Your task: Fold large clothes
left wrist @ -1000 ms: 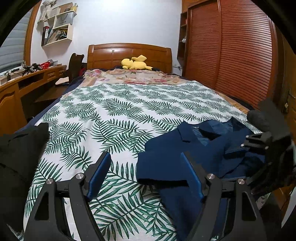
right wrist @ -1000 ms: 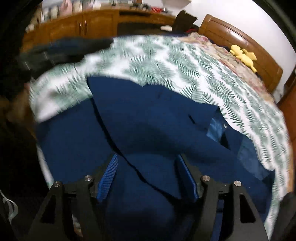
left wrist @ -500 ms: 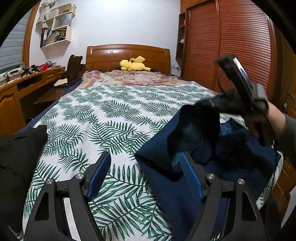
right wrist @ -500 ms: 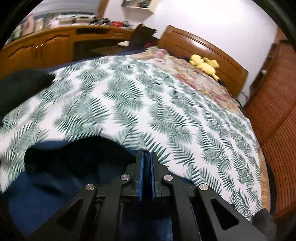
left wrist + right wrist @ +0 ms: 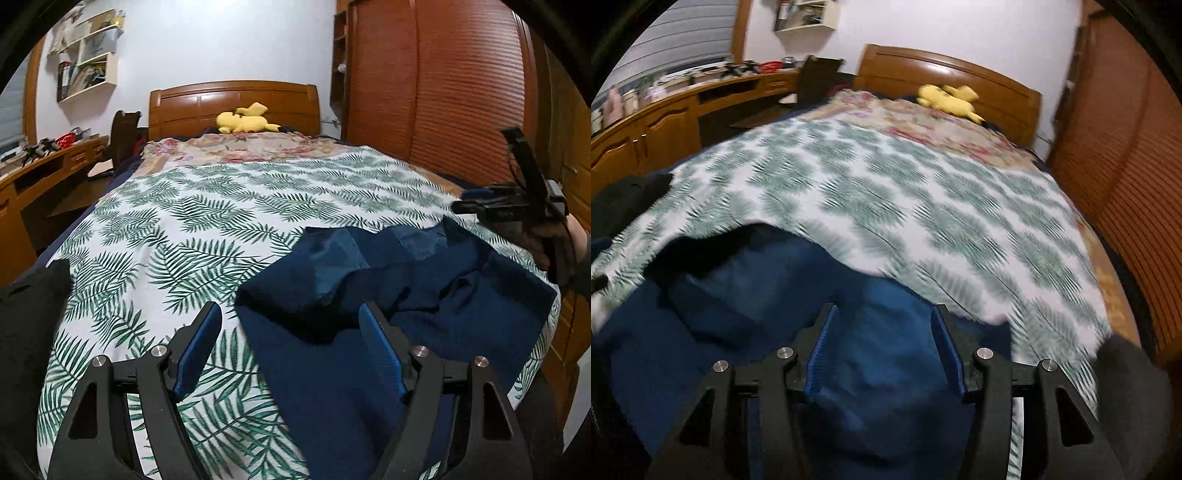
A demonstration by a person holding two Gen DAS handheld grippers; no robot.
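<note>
A navy blue jacket (image 5: 424, 280) lies crumpled on the near right part of the bed, with its lighter lining showing on a flap turned over toward the left. It fills the lower half of the right wrist view (image 5: 798, 306). My left gripper (image 5: 291, 339) is open and empty, held above the jacket's left edge. My right gripper (image 5: 882, 343) is open and empty just above the jacket; in the left wrist view it (image 5: 513, 206) hovers over the jacket's far right edge.
The bed has a white cover with green fern leaves (image 5: 221, 221), a yellow plush toy (image 5: 245, 120) by the wooden headboard, and a black garment (image 5: 26, 325) on the near left corner. A wooden desk (image 5: 44, 166) stands at the left, a wooden wardrobe (image 5: 443, 92) at the right.
My right gripper shut on a part of the jacket, lifted it and carried it over, and has now opened and let it drop. The jacket lies folded over differently. My left gripper stayed open.
</note>
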